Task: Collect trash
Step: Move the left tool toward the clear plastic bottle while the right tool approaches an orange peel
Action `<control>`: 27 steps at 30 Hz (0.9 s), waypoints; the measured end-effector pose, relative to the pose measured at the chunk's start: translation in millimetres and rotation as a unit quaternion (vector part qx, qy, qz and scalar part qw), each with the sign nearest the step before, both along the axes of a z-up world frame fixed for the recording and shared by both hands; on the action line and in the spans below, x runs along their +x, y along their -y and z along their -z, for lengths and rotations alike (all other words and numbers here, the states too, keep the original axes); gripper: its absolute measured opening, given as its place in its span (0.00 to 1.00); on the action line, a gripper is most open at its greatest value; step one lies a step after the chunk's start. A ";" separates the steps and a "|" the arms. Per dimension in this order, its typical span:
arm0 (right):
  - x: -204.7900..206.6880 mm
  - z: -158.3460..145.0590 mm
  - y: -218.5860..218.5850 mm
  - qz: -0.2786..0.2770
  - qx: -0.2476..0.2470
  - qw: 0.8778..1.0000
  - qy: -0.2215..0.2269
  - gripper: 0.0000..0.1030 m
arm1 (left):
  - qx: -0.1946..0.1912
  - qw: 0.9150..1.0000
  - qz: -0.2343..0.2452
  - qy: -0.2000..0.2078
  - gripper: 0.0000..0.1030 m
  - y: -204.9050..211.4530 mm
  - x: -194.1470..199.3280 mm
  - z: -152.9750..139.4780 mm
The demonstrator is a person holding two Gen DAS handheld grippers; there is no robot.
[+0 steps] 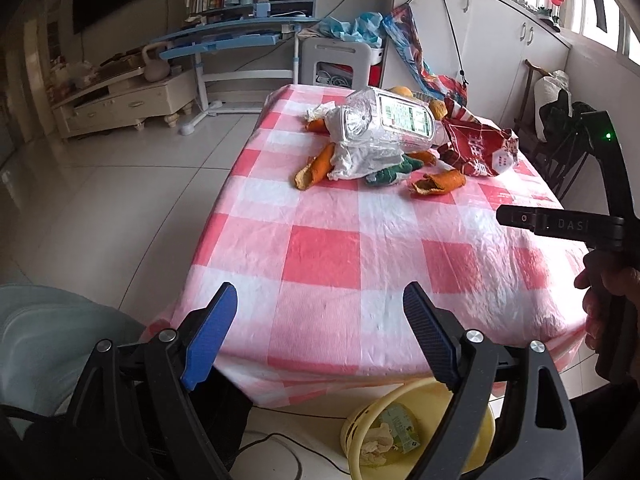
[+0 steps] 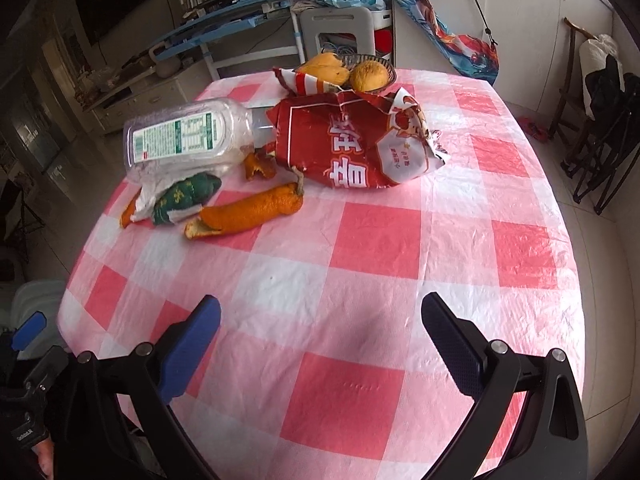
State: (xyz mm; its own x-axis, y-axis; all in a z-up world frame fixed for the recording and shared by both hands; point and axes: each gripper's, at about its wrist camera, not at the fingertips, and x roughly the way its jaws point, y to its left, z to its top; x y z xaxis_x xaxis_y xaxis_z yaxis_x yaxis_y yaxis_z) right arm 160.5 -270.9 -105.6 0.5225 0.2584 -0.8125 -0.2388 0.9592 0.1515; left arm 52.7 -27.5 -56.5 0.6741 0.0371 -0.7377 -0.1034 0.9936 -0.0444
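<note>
Bottle: clear plastic bottle [image 2: 188, 140] lies on its side at the surface's far end; long axis runs 9 to 3 in the right wrist view, base toward 9
Other trash: red snack bag [image 2: 360, 144] at 3 of it; orange peel [image 2: 248, 212] and green wrapper [image 2: 184, 198] in front
Surface: pink checked cloth [image 2: 376, 240]; yellow basin [image 1: 420, 428] on floor below
Left gripper [image 1: 320, 308]: fingers wide apart, empty
Right gripper [image 2: 320, 320]: fingers wide apart, empty

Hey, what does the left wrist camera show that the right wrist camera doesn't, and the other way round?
Only the left wrist view shows the yellow bin on the floor under the table edge, already holding some scraps. Only the right wrist view clearly shows the fruit basket behind the trash. Both show the clear plastic bottle lying on its side, the red snack bag, orange peels and the checked tablecloth.
</note>
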 end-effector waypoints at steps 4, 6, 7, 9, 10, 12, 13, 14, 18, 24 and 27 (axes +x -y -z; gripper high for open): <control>14.9 1.4 -13.8 -0.022 0.007 1.000 -0.002 0.94 | 0.022 1.000 0.007 0.014 0.79 2.1 34.7 -10.6; 20.9 0.6 -21.7 -0.028 0.025 0.999 -0.001 0.94 | 0.034 0.999 0.014 0.023 0.79 2.9 51.6 -17.1; 24.0 1.0 -24.4 -0.028 0.033 0.999 -0.004 0.94 | 0.041 0.999 0.019 0.031 0.80 3.6 61.0 -21.4; 27.6 2.8 -29.3 -0.024 0.050 0.998 -0.008 0.94 | 0.064 0.997 0.030 0.044 0.82 6.9 79.3 -29.7; 33.9 3.4 -31.7 -0.021 0.053 0.998 -0.009 0.93 | 0.072 0.996 0.034 0.049 0.83 8.5 85.7 -32.6; 42.6 2.4 -35.8 -0.016 0.056 0.998 -0.001 0.93 | 0.081 0.994 0.041 0.056 0.83 10.0 99.2 -36.7; 48.2 2.9 -38.1 -0.012 0.055 0.998 0.003 0.92 | 0.080 0.994 0.042 0.057 0.83 9.9 104.7 -37.1; 51.8 3.5 -39.8 -0.009 0.053 0.999 0.006 0.92 | 0.080 0.994 0.042 0.058 0.83 9.5 108.9 -37.8; 59.3 10.5 -50.7 -0.007 0.027 0.999 0.017 0.91 | 0.087 0.994 0.047 0.057 0.83 9.5 121.5 -33.7; 58.6 17.5 -65.0 -0.039 -0.013 0.999 0.026 0.81 | 0.109 0.988 0.081 0.070 0.85 20.6 131.7 -37.0; 54.3 16.0 -62.5 -0.065 -0.012 0.998 0.014 0.71 | 0.111 0.984 0.122 0.070 0.86 29.6 146.6 -42.9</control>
